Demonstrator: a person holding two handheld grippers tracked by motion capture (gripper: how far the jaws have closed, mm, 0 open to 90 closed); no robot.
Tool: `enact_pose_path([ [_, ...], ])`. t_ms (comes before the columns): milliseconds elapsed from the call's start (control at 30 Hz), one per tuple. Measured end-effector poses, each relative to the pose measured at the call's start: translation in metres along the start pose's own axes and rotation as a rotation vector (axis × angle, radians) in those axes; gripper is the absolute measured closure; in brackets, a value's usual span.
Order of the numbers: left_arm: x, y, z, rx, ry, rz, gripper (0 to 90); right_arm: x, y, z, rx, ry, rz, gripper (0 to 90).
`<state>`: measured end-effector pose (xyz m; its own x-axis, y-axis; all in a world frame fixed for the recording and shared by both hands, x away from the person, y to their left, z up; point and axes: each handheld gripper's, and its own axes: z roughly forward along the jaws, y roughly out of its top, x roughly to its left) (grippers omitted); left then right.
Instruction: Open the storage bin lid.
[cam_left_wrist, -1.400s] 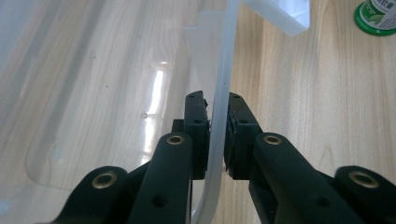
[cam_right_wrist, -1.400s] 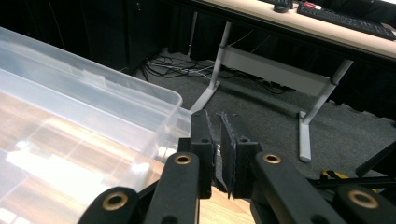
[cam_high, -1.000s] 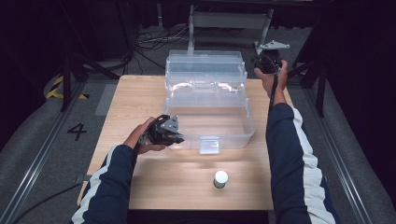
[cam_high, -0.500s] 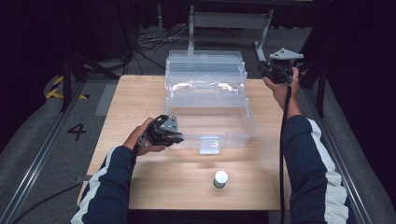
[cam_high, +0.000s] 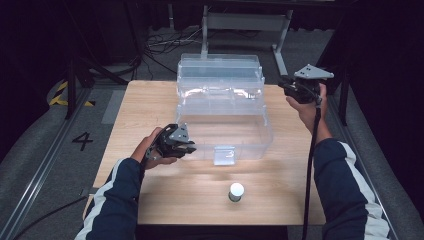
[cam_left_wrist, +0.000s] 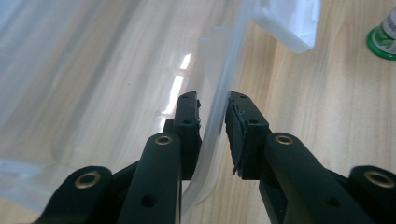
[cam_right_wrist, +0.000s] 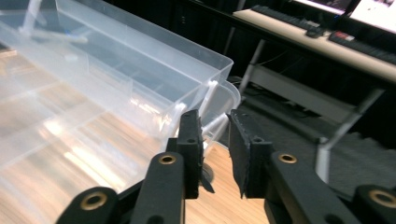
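1. Clear plastic box (cam_high: 225, 117), lid raised, sits toward the counter's (cam_high: 150, 100) far edge.
2. Left tongs (cam_left_wrist: 214, 121) have just been opening, slightly apart astride its front wall.
3. Right tongs (cam_right_wrist: 215, 140), also opening, hold nothing near its far right corner.

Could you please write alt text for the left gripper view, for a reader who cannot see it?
The left gripper straddles the thin rim of a clear plastic box, jaws slightly apart and just opening, one inside the wall and one outside. The box stands on a wooden table; a green-based bottle shows at top right.
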<state>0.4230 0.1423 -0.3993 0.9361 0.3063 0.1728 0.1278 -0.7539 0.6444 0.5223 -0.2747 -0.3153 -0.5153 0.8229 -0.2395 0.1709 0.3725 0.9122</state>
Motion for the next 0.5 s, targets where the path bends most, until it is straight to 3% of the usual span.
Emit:
enact_pose_path([
  [67,0.000,-0.001,-0.003,-0.013,0.003,-0.005,71.9,0.003,-0.005,-0.007,-0.019,0.037,0.027,74.3],
  [233,-0.001,-0.002,-0.010,-0.030,0.023,-0.017,71.4,0.012,-0.013,-0.021,-0.011,0.067,0.008,70.6],
  [500,-0.004,-0.009,-0.024,-0.065,0.065,-0.033,68.6,0.025,-0.027,-0.040,-0.001,0.153,-0.003,66.2],
])
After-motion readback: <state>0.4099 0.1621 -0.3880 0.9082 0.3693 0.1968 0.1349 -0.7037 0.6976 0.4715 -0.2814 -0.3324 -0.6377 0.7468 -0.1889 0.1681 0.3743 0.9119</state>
